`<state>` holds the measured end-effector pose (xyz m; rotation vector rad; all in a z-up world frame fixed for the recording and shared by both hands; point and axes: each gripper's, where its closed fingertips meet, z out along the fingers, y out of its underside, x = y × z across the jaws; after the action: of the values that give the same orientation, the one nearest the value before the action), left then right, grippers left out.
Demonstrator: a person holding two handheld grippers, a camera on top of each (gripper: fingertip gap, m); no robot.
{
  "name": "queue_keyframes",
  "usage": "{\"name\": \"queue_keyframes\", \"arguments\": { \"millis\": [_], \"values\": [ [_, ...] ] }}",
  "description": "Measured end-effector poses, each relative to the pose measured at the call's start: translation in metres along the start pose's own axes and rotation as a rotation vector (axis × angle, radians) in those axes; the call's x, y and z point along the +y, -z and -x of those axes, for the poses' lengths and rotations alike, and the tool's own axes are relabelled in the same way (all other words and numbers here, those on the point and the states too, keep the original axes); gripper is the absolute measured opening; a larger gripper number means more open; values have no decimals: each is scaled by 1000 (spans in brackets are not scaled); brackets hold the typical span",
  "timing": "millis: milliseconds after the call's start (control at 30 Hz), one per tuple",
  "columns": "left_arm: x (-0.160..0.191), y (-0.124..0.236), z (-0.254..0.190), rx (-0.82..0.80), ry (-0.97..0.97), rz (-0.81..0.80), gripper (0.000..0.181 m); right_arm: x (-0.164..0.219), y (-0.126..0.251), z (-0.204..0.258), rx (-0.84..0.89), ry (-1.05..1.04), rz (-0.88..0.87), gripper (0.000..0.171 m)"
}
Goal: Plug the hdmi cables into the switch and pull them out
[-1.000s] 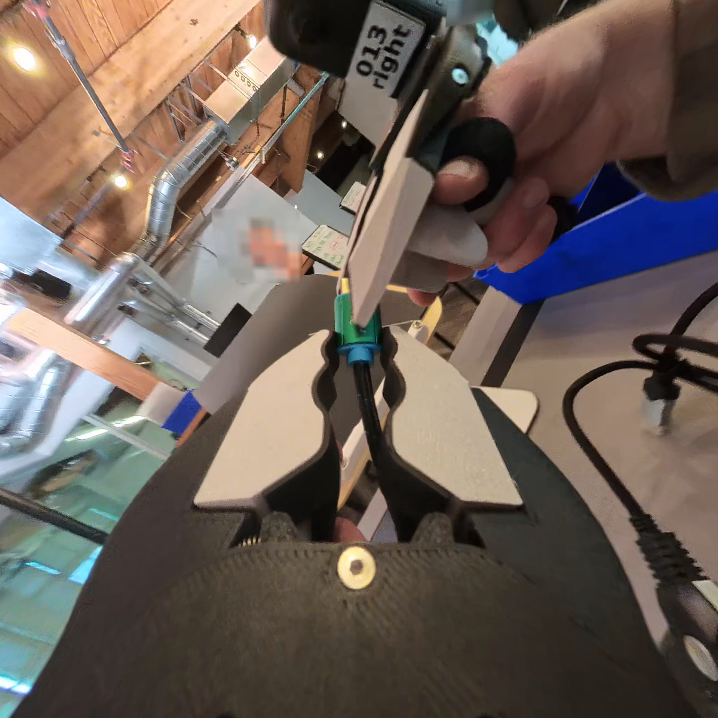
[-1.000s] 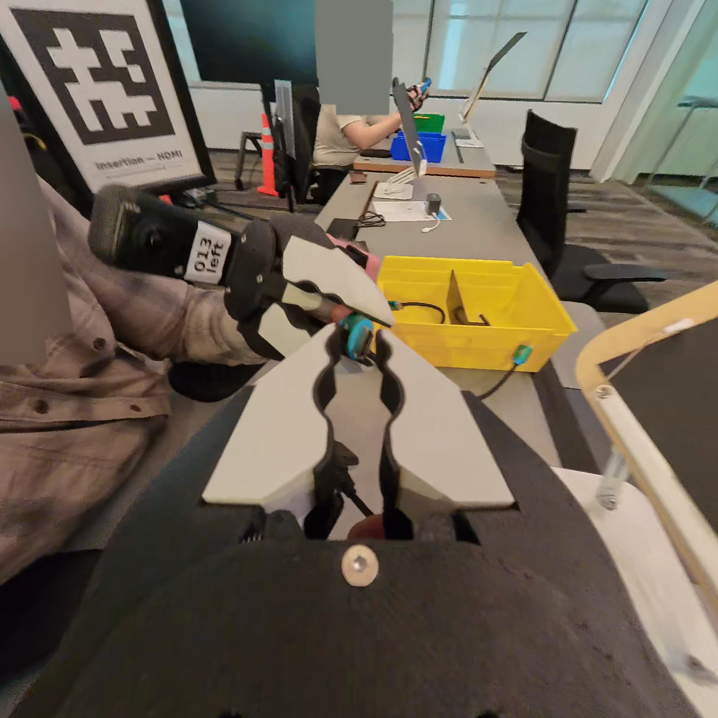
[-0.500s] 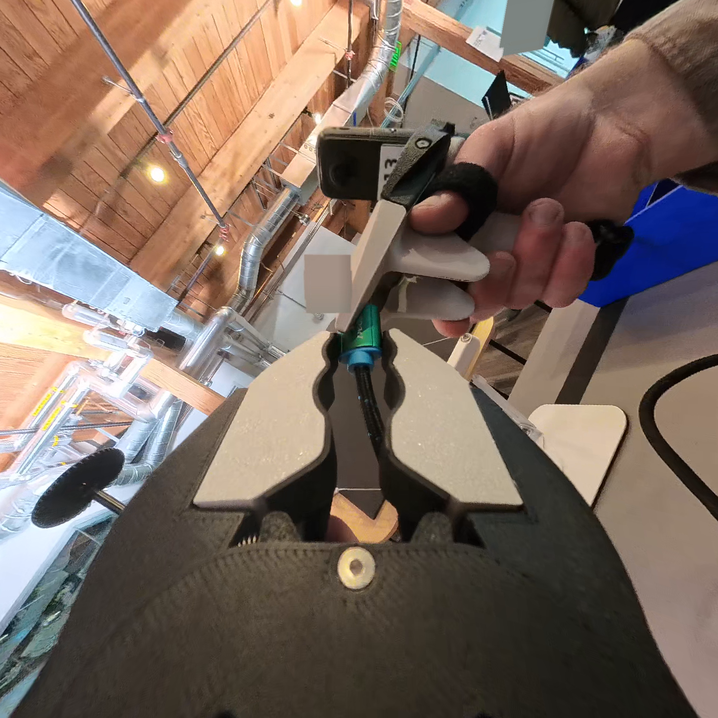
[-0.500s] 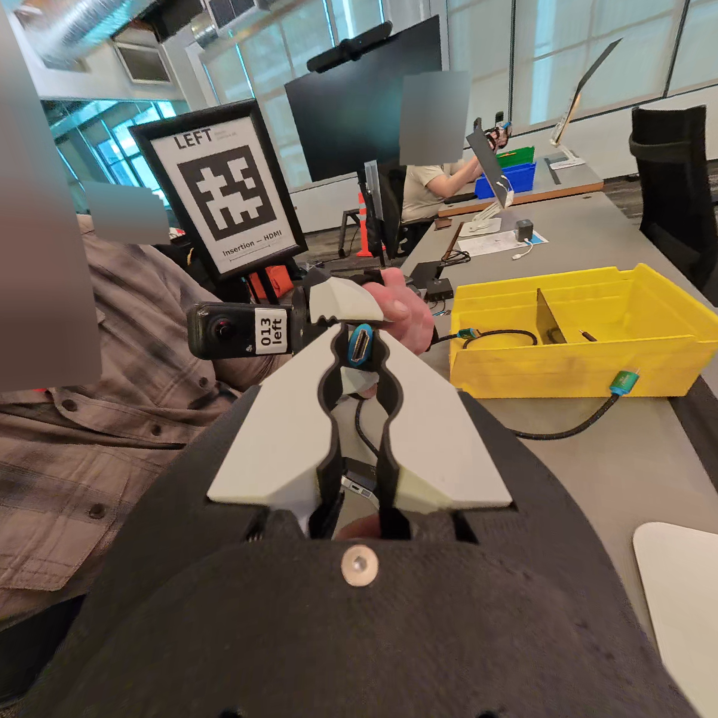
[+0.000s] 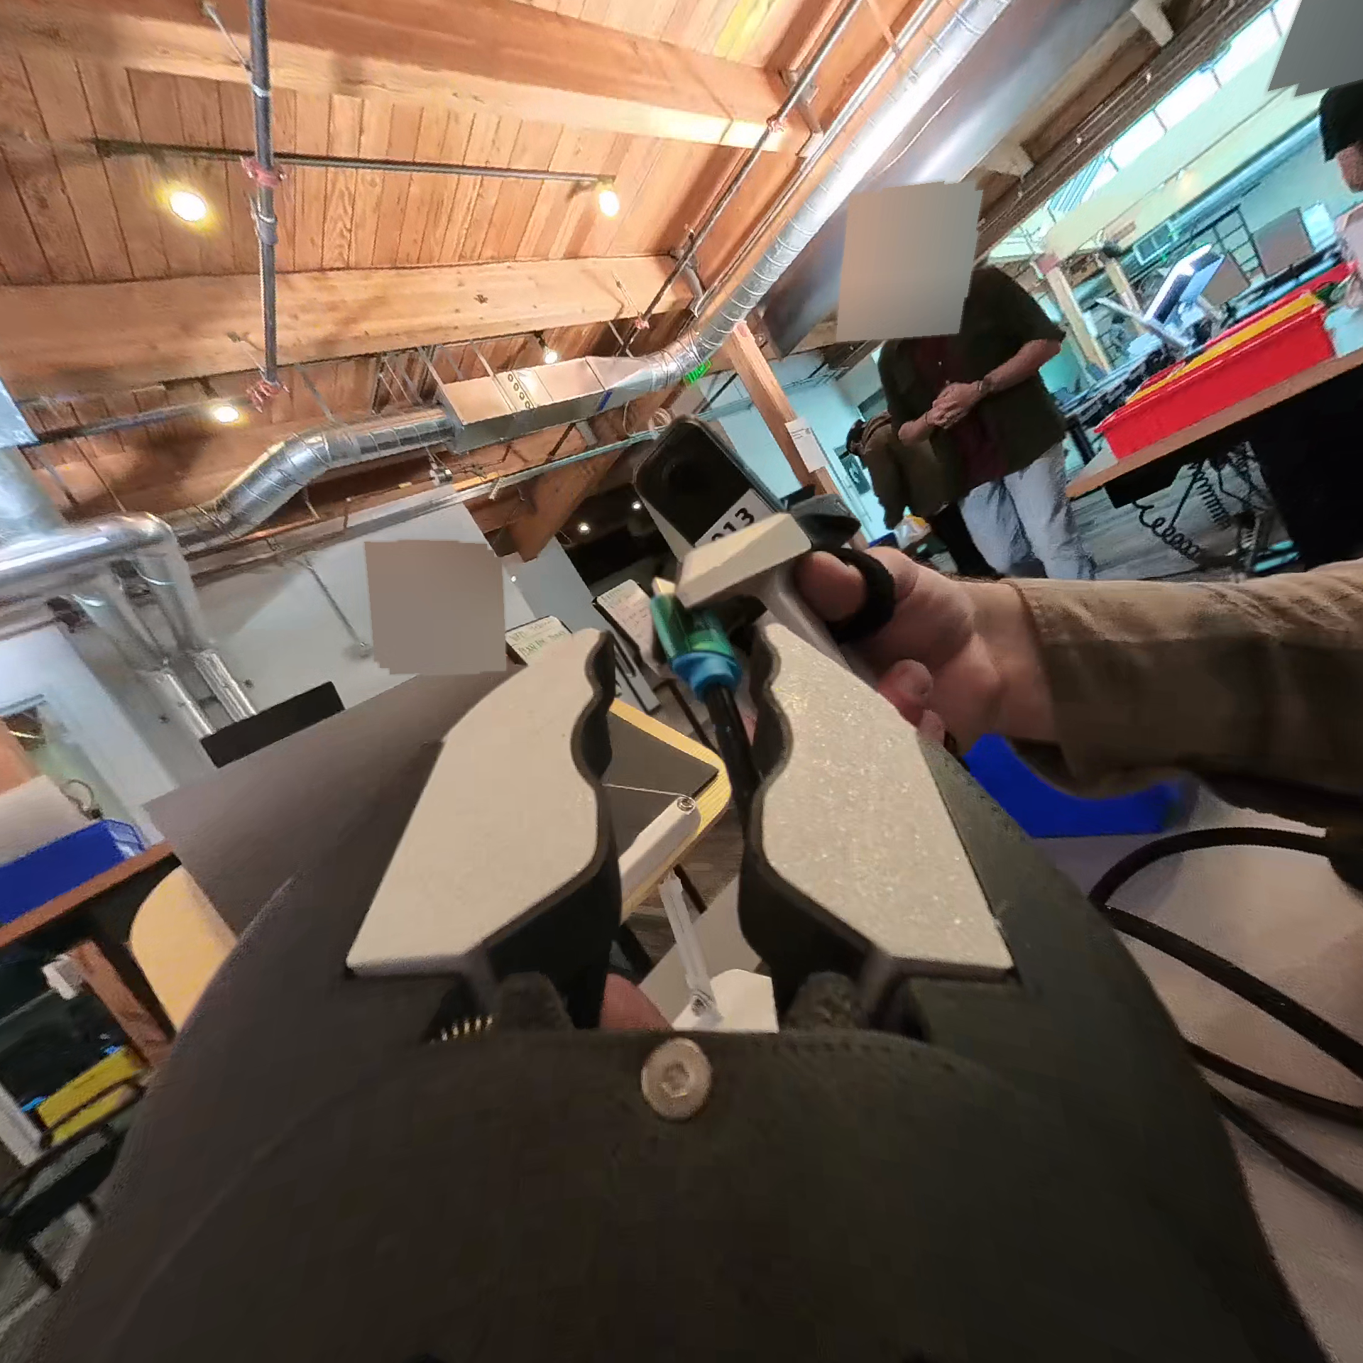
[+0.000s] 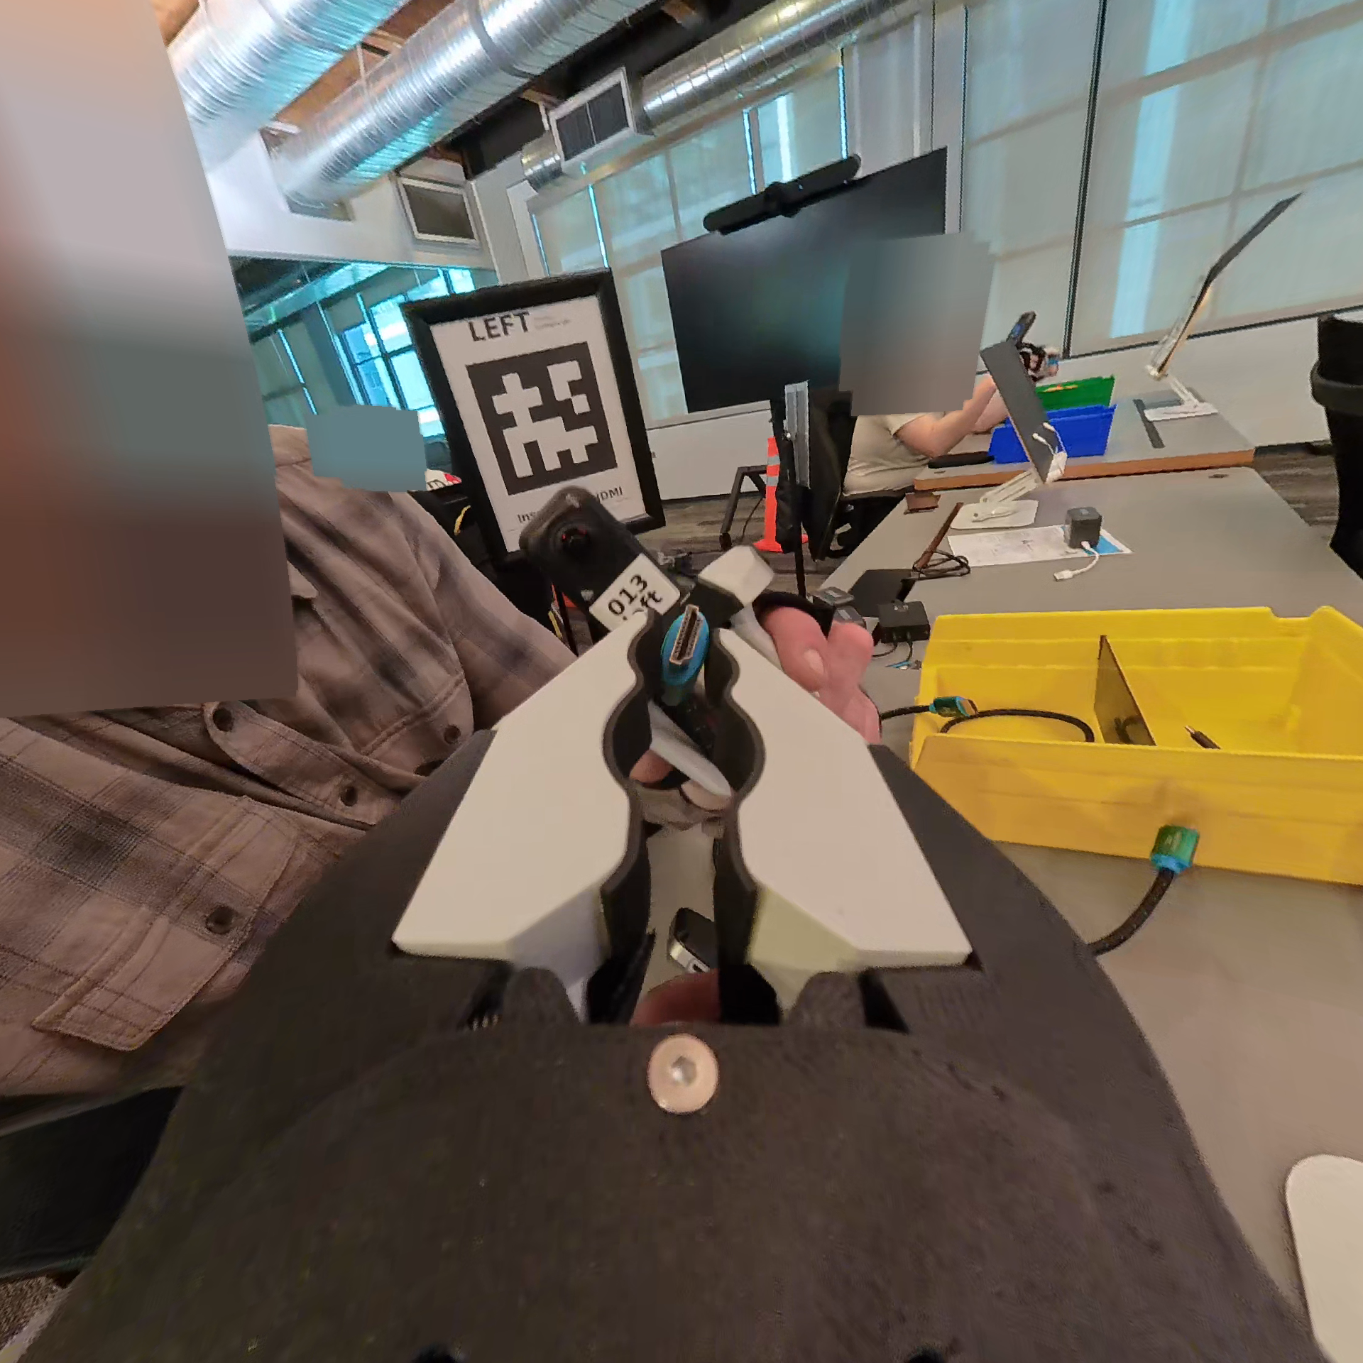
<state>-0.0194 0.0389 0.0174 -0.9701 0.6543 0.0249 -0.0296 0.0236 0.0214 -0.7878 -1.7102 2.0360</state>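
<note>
The left gripper (image 5: 682, 656) now stands with its jaws parted, a clear gap showing between the two grey fingers (image 5: 509, 796); half a second ago they were drawn in tight on the cable just below the plug. The green and blue HDMI plug (image 5: 693, 634) sits at the tips of those fingers, nearer the right-hand one, and its black cable (image 5: 734, 745) runs down through the gap, lying against that finger's inner edge. The plug leans further to the left than it did before.

The right gripper (image 6: 682, 656) is closed on the same HDMI plug (image 6: 682, 653), pinching its blue body between the fingertips with the metal connector face turned up toward the camera. In the left wrist view that gripper's pale finger (image 5: 745, 557) lies across the top of the plug, held by a hand (image 5: 922, 649) in a tan sleeve. Both views have swung since the earlier frames: the left one takes in more of the room and a standing person (image 5: 988, 442), the right one more of the ceiling ducts.

On the grey table (image 6: 1217, 981) a yellow bin (image 6: 1106, 782) holds another cable, and a second green plug (image 6: 1174, 848) rests against the bin's front wall. A small black box (image 6: 901, 621) sits farther back.
</note>
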Motion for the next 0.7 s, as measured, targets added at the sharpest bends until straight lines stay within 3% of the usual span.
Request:
{"name": "queue_keyframes", "arguments": {
  "millis": [200, 367, 700],
  "values": [
    [2, -1, -2, -61, -48, -14, 41, -2, -3, 5, -18, 7, -9, 7],
    [2, -1, 0, -101, -59, -20, 27, -3, -1, 0, -13, -3, -28, 7],
    [-1, 1, 2, -125, -92, -27, 25, -2, 0, -3, -31, -16, -57, 7]
  ]
}}
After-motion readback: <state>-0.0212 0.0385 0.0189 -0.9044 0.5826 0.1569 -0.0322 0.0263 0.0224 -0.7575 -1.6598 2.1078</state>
